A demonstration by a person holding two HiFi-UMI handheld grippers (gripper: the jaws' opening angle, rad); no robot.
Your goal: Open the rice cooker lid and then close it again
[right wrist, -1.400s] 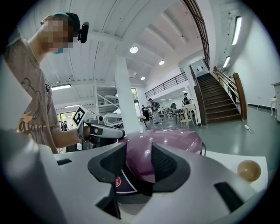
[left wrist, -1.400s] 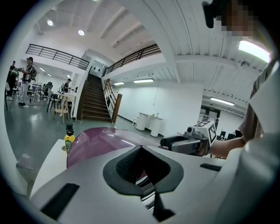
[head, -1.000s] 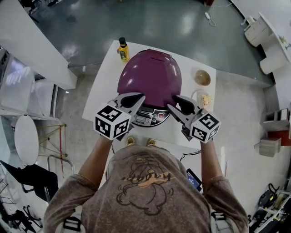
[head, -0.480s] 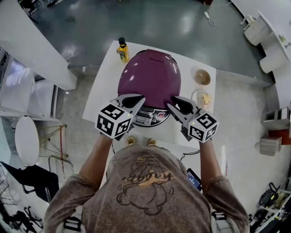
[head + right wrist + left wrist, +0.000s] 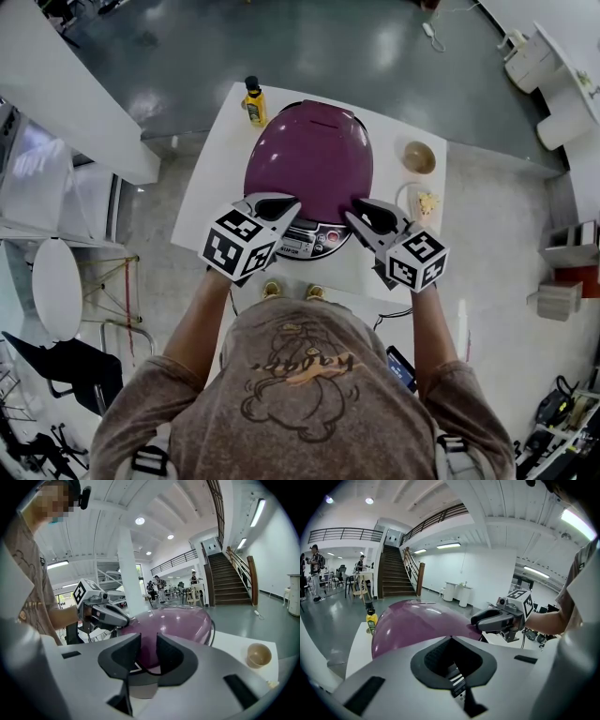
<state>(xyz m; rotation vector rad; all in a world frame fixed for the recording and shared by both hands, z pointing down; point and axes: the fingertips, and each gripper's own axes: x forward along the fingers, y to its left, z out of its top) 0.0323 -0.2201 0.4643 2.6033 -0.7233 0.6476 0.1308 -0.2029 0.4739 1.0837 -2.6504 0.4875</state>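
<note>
Rice cooker [image 5: 309,159], purple-domed with its lid down, sits in the middle of a white tabletop [image 5: 211,178], seen from above. Nearest the camera is the person's brown printed shirt [image 5: 300,375], with both arms reaching forward. The left claw [image 5: 292,201] has its jaws together with nothing between them, and its tip is at the front left edge of the lid. The right claw [image 5: 352,212] is at the front right edge. Its jaws have just been closing and stand a narrow gap apart; the purple lid shows through the gap, and no pad is clearly pressing on it. Between the two claws is the cooker's silver control panel [image 5: 314,242]. To the right of the cooker sits a white dish [image 5: 424,202] of pale food, and a tan bowl [image 5: 418,157] just past it. A yellow bottle [image 5: 254,105] with a dark cap stands near the far left corner. Glossy grey floor [image 5: 328,47] lies beyond.
</note>
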